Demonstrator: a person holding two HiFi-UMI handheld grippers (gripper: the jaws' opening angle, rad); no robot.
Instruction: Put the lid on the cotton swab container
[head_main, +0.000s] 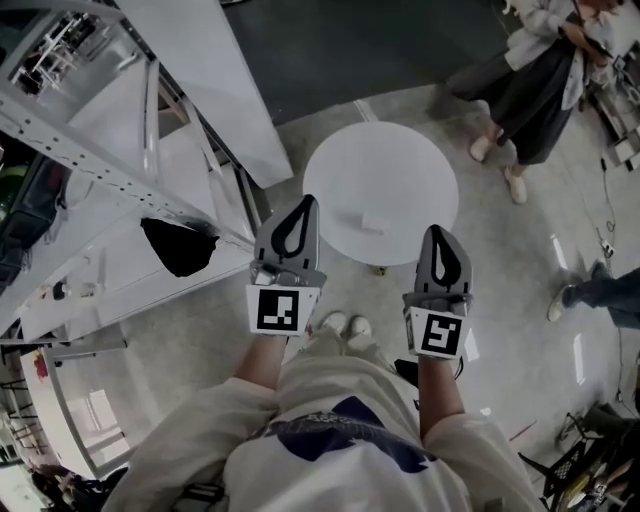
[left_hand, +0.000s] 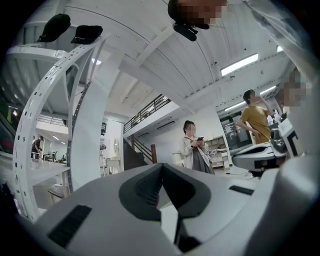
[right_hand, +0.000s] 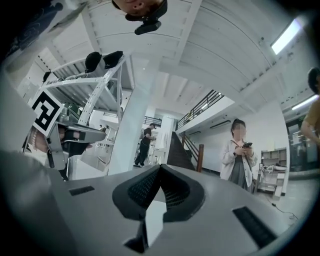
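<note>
Pale, boxy cotton swab container (head_main: 372, 222) lies on the round table (head_main: 420, 170).

Round white table (head_main: 340, 170), bystander (head_main: 535, 90) beyond, white rack (head_main: 150, 110) left

Round table ahead, frame to its left, bystander beyond.
The round table (head_main: 400, 160) stands straight before the wearer, with a small object (head_main: 372, 222) on its near part. In the head view the left gripper (head_main: 303, 204) shows at the table's near left edge and the right gripper (head_main: 437, 232) at its near right edge, well apart. A metal frame (head_main: 150, 120) stands left of the table. A person (head_main: 535, 80) stands beyond it, to the right.
</note>
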